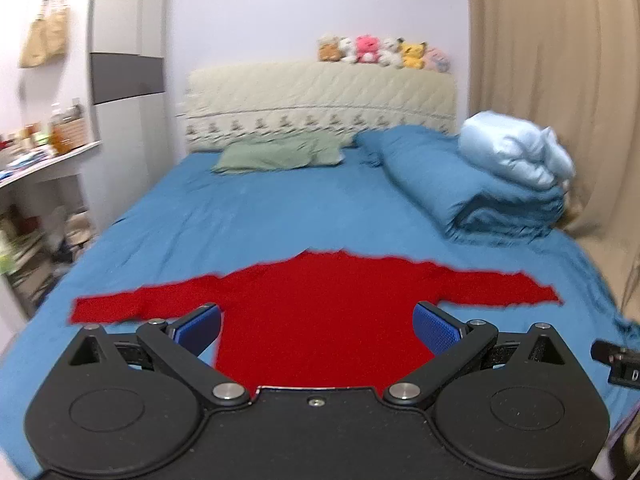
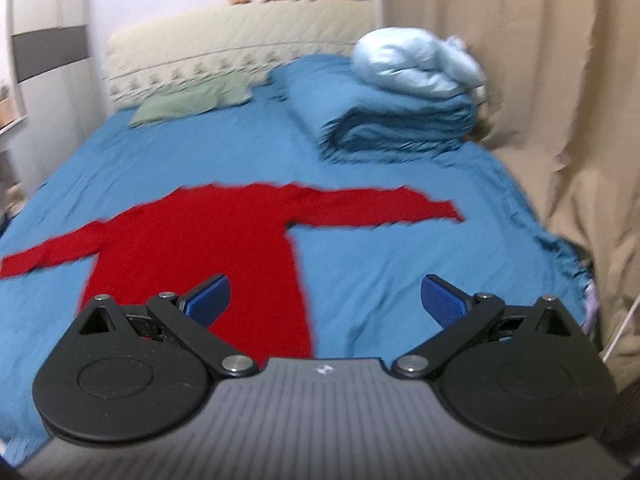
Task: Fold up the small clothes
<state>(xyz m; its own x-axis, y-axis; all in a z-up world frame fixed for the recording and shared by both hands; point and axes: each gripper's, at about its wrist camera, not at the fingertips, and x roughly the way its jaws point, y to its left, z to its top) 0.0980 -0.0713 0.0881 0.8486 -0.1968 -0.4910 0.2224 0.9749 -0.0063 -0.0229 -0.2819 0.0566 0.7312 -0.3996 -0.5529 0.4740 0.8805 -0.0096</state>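
Red sweater [image 1: 320, 312] lies flat on the near part of the blue bed [image 1: 248, 216], sleeves spread left and right, neck far, hem near; long axis sleeve to sleeve; judged soft, light, limp knit, best pinched at cuffs or hem corners; left gripper [image 1: 318, 326] jaws apart, empty, over the body; right gripper [image 2: 326, 298] jaws apart, empty, over the garment's right edge.

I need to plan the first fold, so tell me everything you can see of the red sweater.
The red sweater is a long-sleeved top of solid red, knit-looking fabric. It lies flat and unfolded on the blue bedsheet, body toward the cameras, neckline toward the headboard, both sleeves spread straight out to the sides. Only the sheet touches it. The left gripper and right gripper are open and hold nothing; whether they hover clear of it is unclear. Blur hides finer detail.
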